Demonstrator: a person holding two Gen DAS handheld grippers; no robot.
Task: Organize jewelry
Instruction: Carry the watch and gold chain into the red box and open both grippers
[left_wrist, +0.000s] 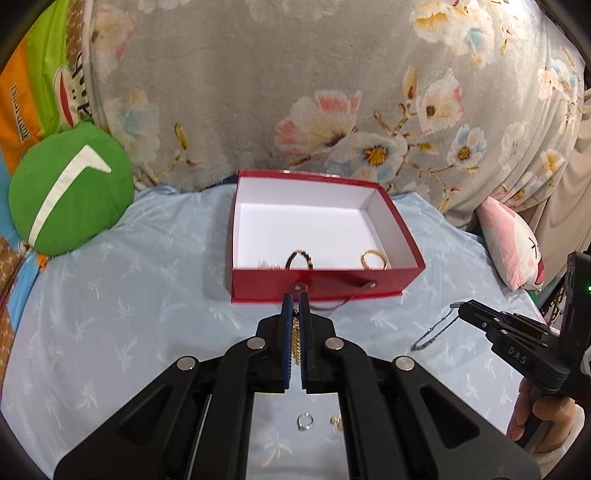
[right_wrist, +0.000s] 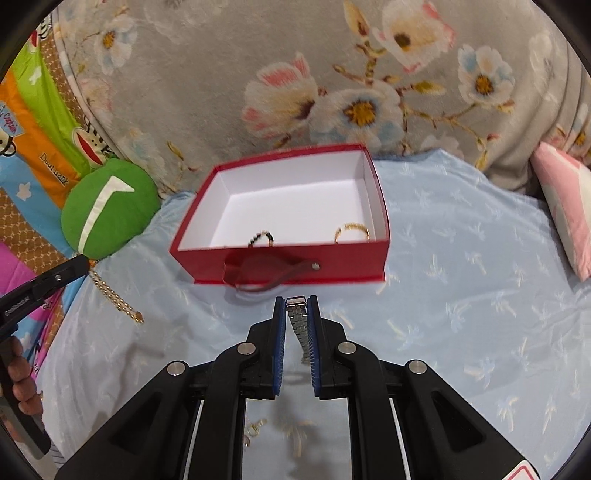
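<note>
Left gripper (left_wrist: 294, 295): clenched on a gold chain (left_wrist: 296, 341), near the red box (left_wrist: 325, 282).
Right gripper (right_wrist: 296, 300): grasping a silver watch band (right_wrist: 298, 321).
Writing: "DAS" (left_wrist: 516, 355) on the right gripper's side.
Box: on the bed (left_wrist: 147, 317), bracelets inside.

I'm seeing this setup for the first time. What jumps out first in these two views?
The open red box sits mid-bed with a dark beaded bracelet and a gold bangle near its front wall. In front of it, the left gripper pinches a gold chain and the right gripper a silver watch band.
</note>
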